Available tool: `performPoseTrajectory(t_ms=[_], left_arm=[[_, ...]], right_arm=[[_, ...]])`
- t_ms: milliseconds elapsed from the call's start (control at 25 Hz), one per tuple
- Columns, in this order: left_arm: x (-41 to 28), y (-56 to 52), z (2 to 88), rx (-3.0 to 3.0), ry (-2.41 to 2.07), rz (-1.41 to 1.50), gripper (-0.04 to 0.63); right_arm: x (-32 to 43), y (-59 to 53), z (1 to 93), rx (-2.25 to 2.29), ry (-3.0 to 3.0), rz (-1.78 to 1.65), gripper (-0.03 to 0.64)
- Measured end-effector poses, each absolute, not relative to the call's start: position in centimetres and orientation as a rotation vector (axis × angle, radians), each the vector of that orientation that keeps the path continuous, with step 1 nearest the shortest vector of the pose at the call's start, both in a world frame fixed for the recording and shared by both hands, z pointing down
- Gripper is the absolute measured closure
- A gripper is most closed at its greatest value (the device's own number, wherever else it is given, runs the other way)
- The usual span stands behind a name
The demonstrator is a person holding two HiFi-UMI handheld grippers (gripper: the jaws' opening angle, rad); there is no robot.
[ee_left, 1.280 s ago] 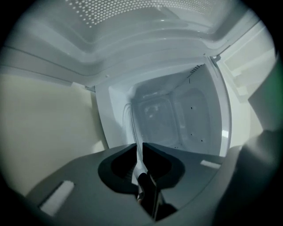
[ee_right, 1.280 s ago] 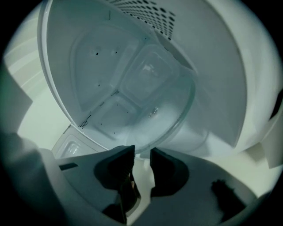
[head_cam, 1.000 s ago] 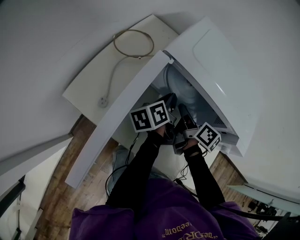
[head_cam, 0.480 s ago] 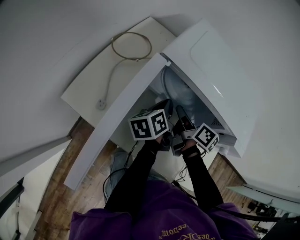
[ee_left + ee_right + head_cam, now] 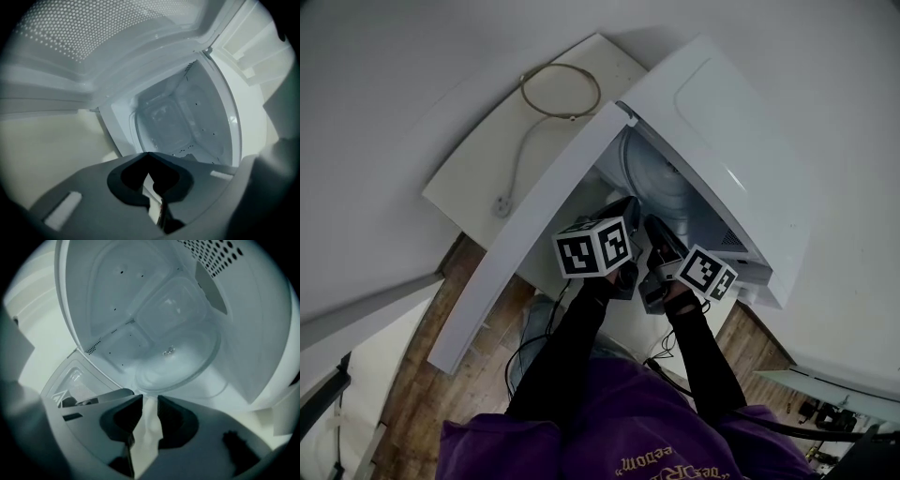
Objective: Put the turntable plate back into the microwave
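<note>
Turntable plate (image 5: 178,357) inside microwave (image 5: 722,159); left tongs (image 5: 149,154) just closed empty, right tongs (image 5: 150,401) narrowly apart, empty; placement likely done

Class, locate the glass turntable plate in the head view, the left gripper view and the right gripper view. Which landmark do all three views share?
Head view: the glass turntable plate is in the upper centre, inside the open microwave.
Left gripper view: only its faint curved rim shows, in the centre at the left side of the cavity.
Right gripper view: it is a clear oval disc in the centre.
Shared landmark: the white cavity.
</note>
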State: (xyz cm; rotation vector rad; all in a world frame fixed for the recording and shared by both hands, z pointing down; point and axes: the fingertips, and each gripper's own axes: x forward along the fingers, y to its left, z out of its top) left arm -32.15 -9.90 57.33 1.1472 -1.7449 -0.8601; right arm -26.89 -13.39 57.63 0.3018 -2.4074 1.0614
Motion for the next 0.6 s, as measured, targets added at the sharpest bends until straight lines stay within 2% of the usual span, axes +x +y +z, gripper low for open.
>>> performPoseTrajectory(t_ms=[240, 400, 440, 480, 600], left_arm=[[-31.0, -8.6, 56.4, 1.188, -1.799, -0.775, 0.591], [-29.6, -6.3, 53.5, 1.342, -1.931, -0.625, 0.591], [-29.5, -5.6, 52.5, 1.369, -1.984, -0.594, 0.591], [-29.4, -5.0, 51.4, 1.405, -2.046, -0.546, 0.591], [-29.3, -4.1, 47.4, 1.580, -2.251, -0.318, 0.591]], right_arm=[[-26.3, -12.4, 56.7, 0.244, -2.402, 1.045, 0.515], [-26.3, -9.0, 53.2, 0.019, -2.499, 0.743, 0.518], [-26.3, -8.3, 52.0, -0.024, -2.526, 0.671, 0.531], [-26.2, -7.5, 50.7, -0.060, -2.550, 0.611, 0.586], [-26.2, -5.4, 46.3, -0.120, -2.670, 0.460, 0.604]])
